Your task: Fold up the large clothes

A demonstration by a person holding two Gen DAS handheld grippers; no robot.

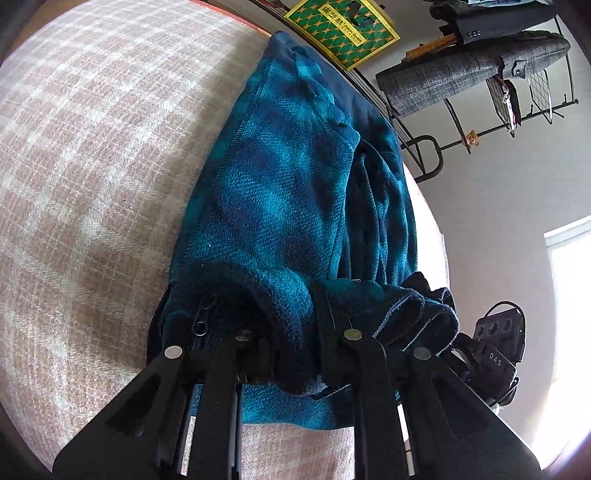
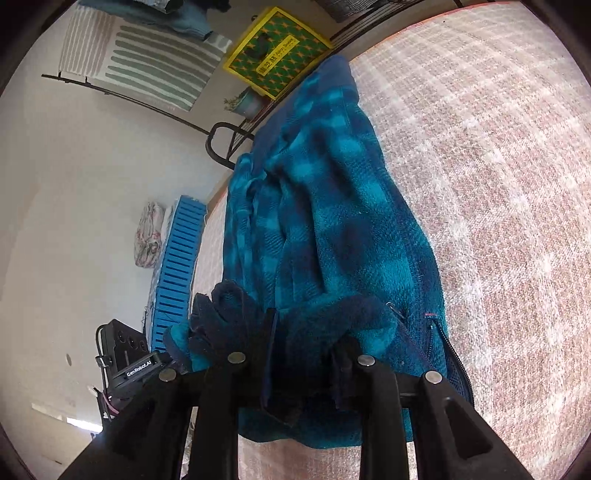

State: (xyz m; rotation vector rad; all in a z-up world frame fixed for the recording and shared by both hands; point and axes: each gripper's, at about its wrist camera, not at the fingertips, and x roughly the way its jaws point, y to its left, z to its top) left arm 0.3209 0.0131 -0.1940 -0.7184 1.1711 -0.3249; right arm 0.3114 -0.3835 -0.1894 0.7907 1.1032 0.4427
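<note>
A teal and navy plaid fleece jacket (image 1: 280, 192) lies folded lengthwise on a pink and white checked bedspread (image 1: 92, 166). My left gripper (image 1: 295, 332) is shut on the bunched near edge of the jacket, beside its zipper. My right gripper (image 2: 299, 354) is shut on the same near edge of the jacket (image 2: 325, 229), on the opposite side. The two grippers sit close together; the right gripper's body shows at the lower right of the left wrist view (image 1: 495, 350), and the left gripper's body shows at the lower left of the right wrist view (image 2: 129, 354). The fabric hides the fingertips.
A yellow and green box (image 1: 341, 31) stands past the jacket's far end by a black metal bed rail (image 1: 424, 151). A clothes rack with a grey plaid garment (image 1: 469, 74) stands by the wall. A blue slatted crate (image 2: 177, 273) leans beside the bed. The bedspread (image 2: 498, 184) stretches away from the jacket.
</note>
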